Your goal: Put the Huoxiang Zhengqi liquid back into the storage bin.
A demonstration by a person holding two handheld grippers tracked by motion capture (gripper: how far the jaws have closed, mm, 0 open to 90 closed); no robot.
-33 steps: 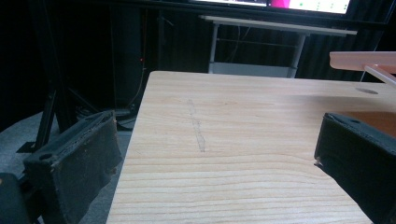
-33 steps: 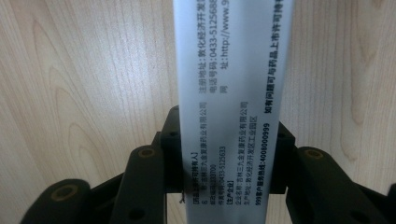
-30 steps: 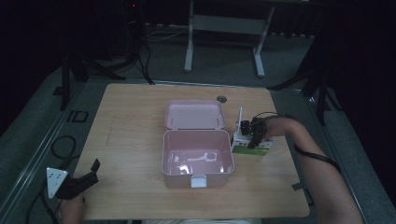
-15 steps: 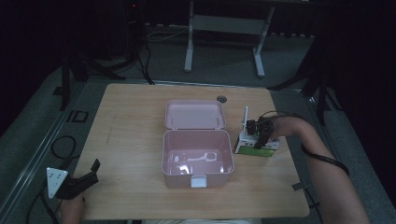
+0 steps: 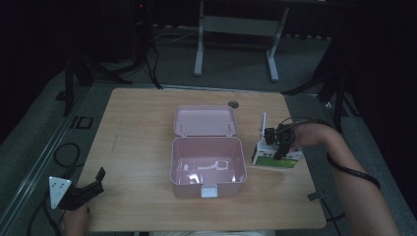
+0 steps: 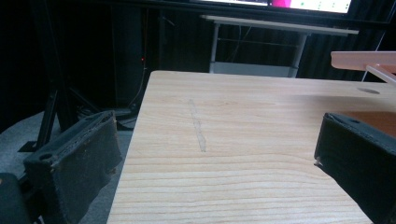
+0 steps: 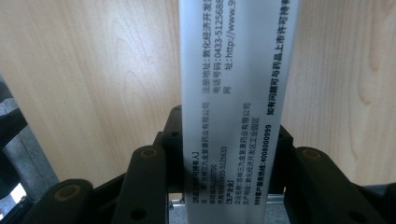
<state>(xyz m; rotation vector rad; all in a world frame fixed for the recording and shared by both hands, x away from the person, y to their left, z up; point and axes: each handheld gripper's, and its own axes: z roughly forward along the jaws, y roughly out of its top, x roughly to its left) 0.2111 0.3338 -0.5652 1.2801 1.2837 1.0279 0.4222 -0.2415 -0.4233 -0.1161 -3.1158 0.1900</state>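
Note:
An open pink plastic box [image 5: 207,190] stands mid-table, its lid [image 5: 204,120] folded back flat behind it; the lid's edge [image 6: 364,58] also shows in the left gripper view. Just right of the pink box my right gripper [image 5: 278,149] points down and is shut on a white and green medicine carton [image 5: 275,159]. In the right gripper view the carton's white printed side [image 7: 233,88] runs up between the jaws [image 7: 231,158], which press on both its faces. My left gripper [image 5: 94,183] rests at the table's near left corner, open with nothing in it [image 6: 215,158].
The wooden table [image 5: 137,132] has a small round hole [image 5: 233,104] near its far edge, behind the lid. Cables trail on the floor to the left [image 5: 64,155]. A metal stand [image 5: 236,24] is on the floor beyond the table.
My right gripper has carried the carton a little to the right, away from the pink box, and slightly upward. The left gripper has stayed where it was.

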